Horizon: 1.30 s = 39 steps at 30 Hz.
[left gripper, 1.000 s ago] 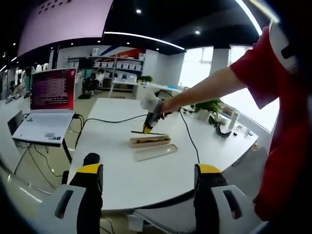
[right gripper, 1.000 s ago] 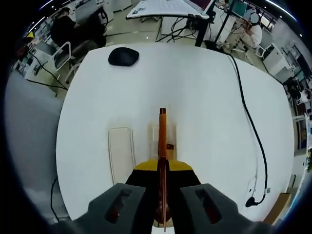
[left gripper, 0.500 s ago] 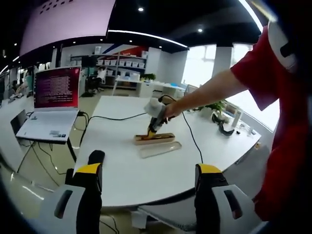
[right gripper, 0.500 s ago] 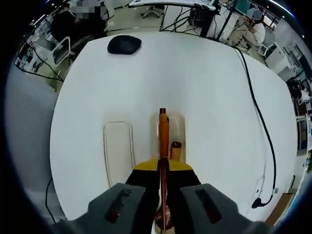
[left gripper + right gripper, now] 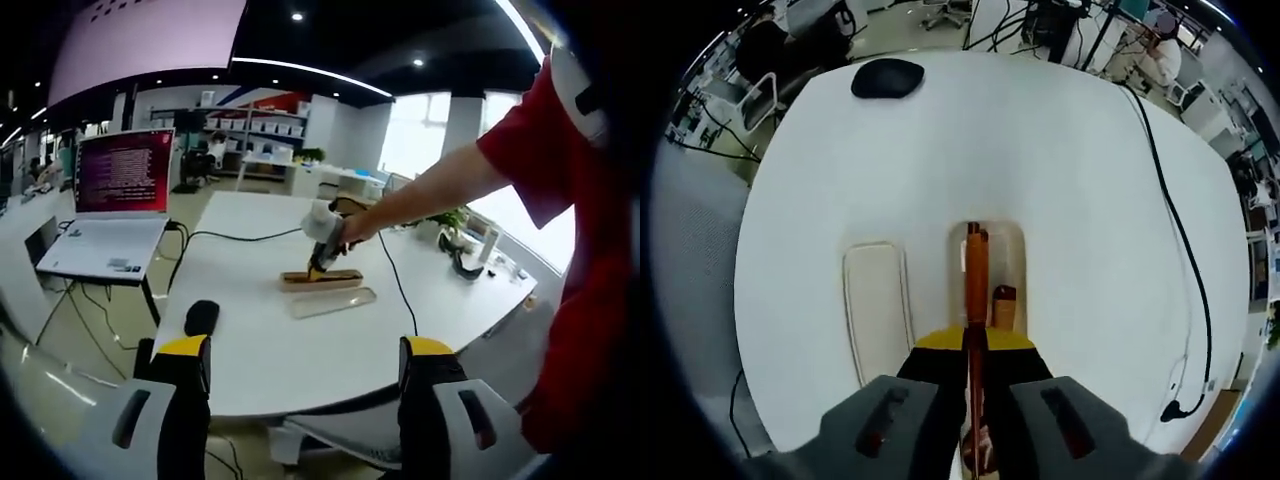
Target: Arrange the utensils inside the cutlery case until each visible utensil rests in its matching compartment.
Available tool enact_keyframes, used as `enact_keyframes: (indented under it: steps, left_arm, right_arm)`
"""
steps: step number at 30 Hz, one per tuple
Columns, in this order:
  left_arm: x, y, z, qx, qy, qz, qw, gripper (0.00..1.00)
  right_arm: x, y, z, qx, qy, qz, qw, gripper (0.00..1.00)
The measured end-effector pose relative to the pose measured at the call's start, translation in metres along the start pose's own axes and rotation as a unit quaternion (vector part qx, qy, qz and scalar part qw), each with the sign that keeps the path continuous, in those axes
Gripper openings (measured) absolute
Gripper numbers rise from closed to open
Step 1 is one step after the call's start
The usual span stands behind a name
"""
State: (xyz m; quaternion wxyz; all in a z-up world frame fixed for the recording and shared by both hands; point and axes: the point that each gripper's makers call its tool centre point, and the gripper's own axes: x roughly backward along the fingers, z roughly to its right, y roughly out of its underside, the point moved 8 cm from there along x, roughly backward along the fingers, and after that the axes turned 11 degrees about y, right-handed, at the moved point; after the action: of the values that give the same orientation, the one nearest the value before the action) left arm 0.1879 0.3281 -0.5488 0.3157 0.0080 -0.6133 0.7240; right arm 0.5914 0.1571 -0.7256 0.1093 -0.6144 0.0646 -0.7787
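In the right gripper view my right gripper [image 5: 974,345] is shut on a brown wooden-handled utensil [image 5: 976,268], which points forward over the open beige cutlery case [image 5: 1015,262]. Another brown utensil end [image 5: 1004,304] lies in the case just right of it. The case's clear lid [image 5: 877,312] rests flat to the left. In the left gripper view the case [image 5: 320,279] and lid [image 5: 332,302] sit mid-table, with the right gripper [image 5: 322,252] held down onto the case by a person's hand. My left gripper [image 5: 305,385] stands open and empty, well short of the table.
A black mouse [image 5: 887,77] lies near the table's edge; it is the mouse [image 5: 202,317] at the near left in the left gripper view. A black cable [image 5: 1185,260] runs along the table. A laptop [image 5: 110,215] stands on a side desk. A person's red sleeve [image 5: 560,170] is at right.
The right gripper has carried the utensil down and closer over the case. The left gripper view has drifted, bringing the mouse fully into sight; the left jaws stay open.
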Motion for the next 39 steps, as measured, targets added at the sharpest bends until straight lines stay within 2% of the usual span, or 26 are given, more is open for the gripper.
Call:
enact_keyframes:
  steps: [6,19,21,27,32,35,39]
  left_arm:
    - [0.007,0.005,0.0,0.008,-0.012,-0.003,0.9999,0.78]
    - [0.015,0.004,0.001,0.006,-0.02,0.005,0.9998,0.79]
    - [0.018,0.007,0.001,0.008,-0.022,0.005,0.9997,0.79]
    - [0.03,0.014,0.003,0.013,-0.028,0.01,0.9995,0.78]
    - [0.038,0.012,0.009,0.007,-0.03,0.026,0.9992,0.78]
    - [0.042,0.013,0.01,0.002,-0.028,0.03,0.9992,0.78]
    - [0.042,0.014,0.009,-0.002,-0.021,0.031,0.9993,0.78]
  right_arm:
    - [-0.004,0.002,0.005,-0.005,-0.004,-0.002,1.0,0.02]
    - [0.012,0.004,0.002,-0.024,0.016,0.006,0.9996,0.0]
    - [0.019,0.003,-0.002,-0.038,0.021,0.011,0.999,0.0]
    - [0.031,0.007,-0.015,-0.045,0.035,0.012,0.9983,0.05]
    - [0.046,0.011,-0.022,-0.053,0.043,0.009,0.9976,0.03]
    - [0.061,0.017,-0.017,-0.042,0.047,0.0,0.998,0.02]
    - [0.084,0.027,0.001,-0.081,0.063,0.017,0.9946,0.0]
